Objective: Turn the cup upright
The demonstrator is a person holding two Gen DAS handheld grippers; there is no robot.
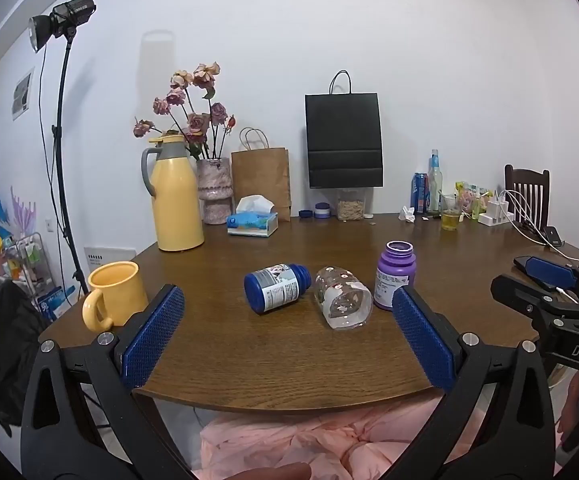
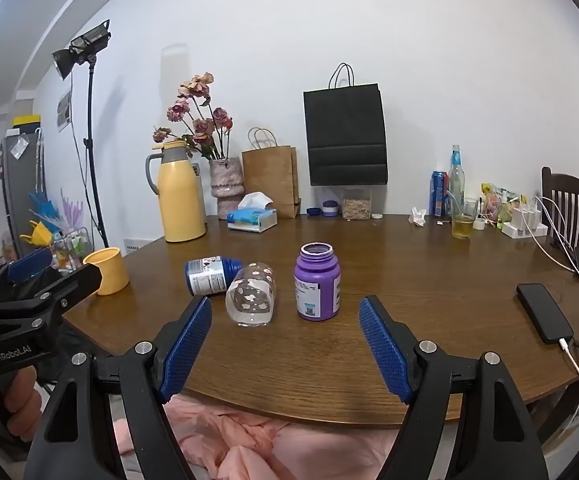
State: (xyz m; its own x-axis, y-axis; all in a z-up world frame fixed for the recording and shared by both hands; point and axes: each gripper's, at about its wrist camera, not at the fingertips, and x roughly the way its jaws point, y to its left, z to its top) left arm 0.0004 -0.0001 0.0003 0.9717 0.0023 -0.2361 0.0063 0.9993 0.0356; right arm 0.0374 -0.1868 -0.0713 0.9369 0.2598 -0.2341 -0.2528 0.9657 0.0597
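L gripper (image 1: 287, 336): jaws spread wide, nothing btwn pads, held back at near table edge.
R gripper (image 2: 285, 346): same, wide apart, empty, aimed at table centre.
Table (image 1: 289, 368): dark wood, glossy; near half mostly bare.
Cup (image 1: 343, 298): clear glass w/ printed pattern, lay on its side mid-table, open mouth twd the near edge, base pointing away. Not upright yet, task looked unstarted.
Neighbours: blue bottle (image 1: 277, 288) on its side just left of cup, cap almost touching it; purple bottle (image 1: 394, 275) stood upright just right.
Handling (guess): glass, so stiff, smooth, prob. slippery on pads, breakable; free to roll.
Grip pt (guess): across the wall near mid-body, then tip mouth up; R gripper sat closer in line. Tight gaps both sides, watch bumping bottles.
Far left: yellow mug (image 1: 113, 300) at table edge, upright.
Far back: yellow jug (image 1: 177, 196), tissue box (image 1: 252, 222), paper bags by wall.
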